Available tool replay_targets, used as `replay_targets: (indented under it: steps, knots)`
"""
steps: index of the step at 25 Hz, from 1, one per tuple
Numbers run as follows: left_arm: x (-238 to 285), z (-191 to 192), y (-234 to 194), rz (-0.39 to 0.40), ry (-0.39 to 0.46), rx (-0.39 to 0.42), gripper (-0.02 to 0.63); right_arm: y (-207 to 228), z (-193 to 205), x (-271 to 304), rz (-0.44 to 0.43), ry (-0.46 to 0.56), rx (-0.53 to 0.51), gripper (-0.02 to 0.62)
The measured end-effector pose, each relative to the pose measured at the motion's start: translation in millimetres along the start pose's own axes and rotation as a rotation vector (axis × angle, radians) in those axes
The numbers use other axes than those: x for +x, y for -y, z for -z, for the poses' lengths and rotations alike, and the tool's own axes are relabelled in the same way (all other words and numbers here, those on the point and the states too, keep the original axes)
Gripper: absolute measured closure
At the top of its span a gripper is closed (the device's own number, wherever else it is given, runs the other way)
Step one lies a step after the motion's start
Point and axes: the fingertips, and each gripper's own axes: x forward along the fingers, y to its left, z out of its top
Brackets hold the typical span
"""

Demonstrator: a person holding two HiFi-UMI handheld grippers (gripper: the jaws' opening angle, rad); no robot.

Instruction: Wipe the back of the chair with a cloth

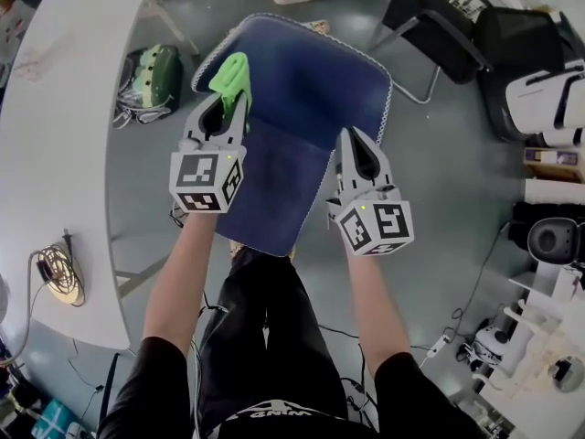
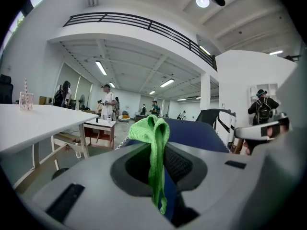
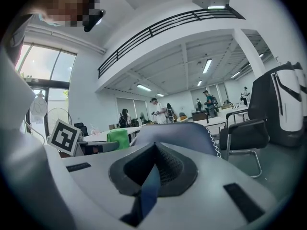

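Observation:
Below me stands a blue chair (image 1: 306,80) with white stitching along its rim; its back (image 1: 274,190) is the part nearest me. At the back's left edge, my left gripper (image 1: 228,103) is shut on a bright green cloth (image 1: 232,73). In the left gripper view the cloth (image 2: 152,133) hangs folded between the jaws of this gripper (image 2: 157,176), with the blue chair (image 2: 196,134) behind it. My right gripper (image 1: 355,146) is at the back's right edge. In the right gripper view it (image 3: 151,174) is shut on a strip of the chair's blue fabric (image 3: 149,188).
A long white table (image 1: 64,108) runs along the left, with a small fan (image 1: 57,277) on it. On the floor beside the chair lies a green bag (image 1: 151,80). Black chairs (image 1: 430,12) and a white and black backpack (image 1: 548,99) are at the upper right. People stand far off (image 2: 108,102).

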Motion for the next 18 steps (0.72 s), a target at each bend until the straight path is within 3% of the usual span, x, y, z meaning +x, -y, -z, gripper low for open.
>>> replay_targets:
  steps: [11,18]
  knots:
    - [61.8,33.5,-24.3,-0.079,-0.053,-0.020,0.545,9.0,16.1,-28.2,0.027,-0.023,0.036,0.609]
    - [95.6,36.2,20.3,-0.007,-0.051,-0.054,0.545,27.4,24.1,-40.0,0.058,-0.041,0.042,0.607]
